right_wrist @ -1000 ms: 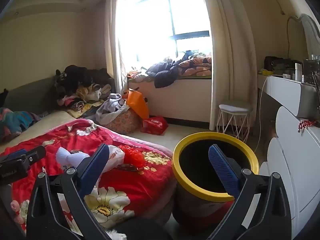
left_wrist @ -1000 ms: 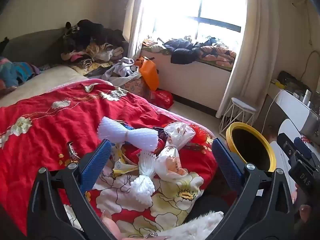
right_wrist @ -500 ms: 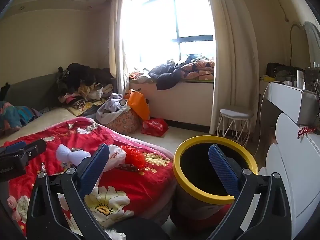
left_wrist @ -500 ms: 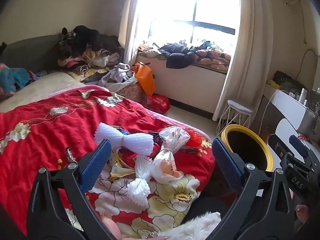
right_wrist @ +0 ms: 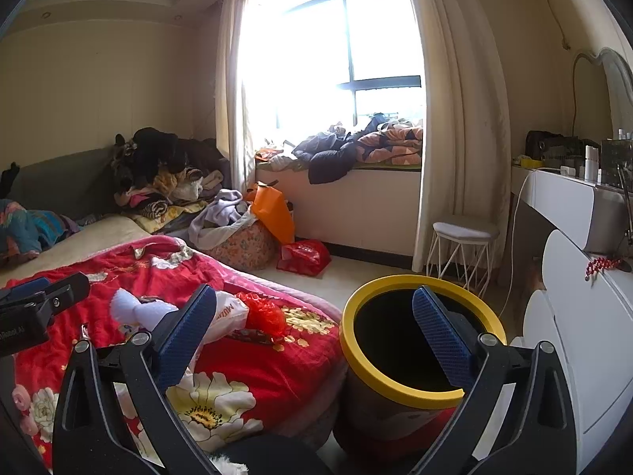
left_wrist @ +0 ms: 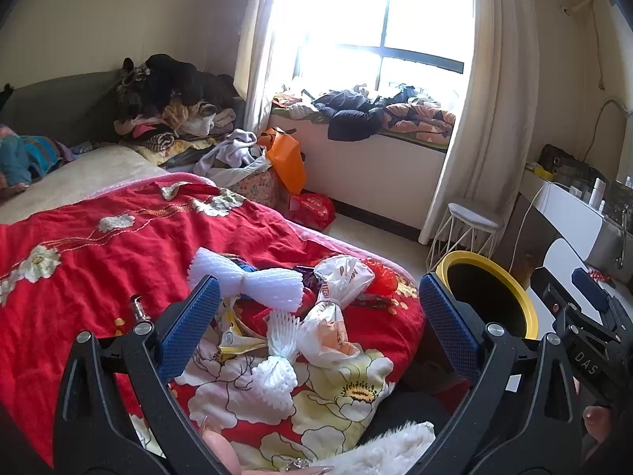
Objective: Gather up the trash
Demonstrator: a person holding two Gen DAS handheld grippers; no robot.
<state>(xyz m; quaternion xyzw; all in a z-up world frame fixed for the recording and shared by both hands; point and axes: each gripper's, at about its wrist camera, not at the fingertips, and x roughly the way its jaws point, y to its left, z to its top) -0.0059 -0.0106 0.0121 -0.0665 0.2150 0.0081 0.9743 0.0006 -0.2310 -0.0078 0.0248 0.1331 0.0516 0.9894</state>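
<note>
Trash lies on the red floral bedspread (left_wrist: 99, 261): a large white foam net (left_wrist: 253, 283), a small white foam net (left_wrist: 277, 372), a white and orange plastic bag (left_wrist: 336, 308), a yellow wrapper (left_wrist: 233, 340) and red crumpled plastic (left_wrist: 381, 275). A yellow-rimmed bin (left_wrist: 510, 285) stands on the floor beside the bed. My left gripper (left_wrist: 316, 324) is open and empty above the trash. My right gripper (right_wrist: 316, 332) is open and empty, held between the bed corner and the bin (right_wrist: 419, 392). The red plastic (right_wrist: 265, 312) and bag (right_wrist: 229, 312) also show there.
A white wire stool (right_wrist: 463, 253) stands by the curtain. A white dresser (right_wrist: 585, 316) is at the right. An orange bag (right_wrist: 273, 213), a red bag (right_wrist: 304, 255) and piles of clothes (right_wrist: 166, 186) sit at the far side of the bed.
Both grippers have drawn back and tilted up a little, so the trash and the bin look lower and slightly farther. Both stay open and empty.
</note>
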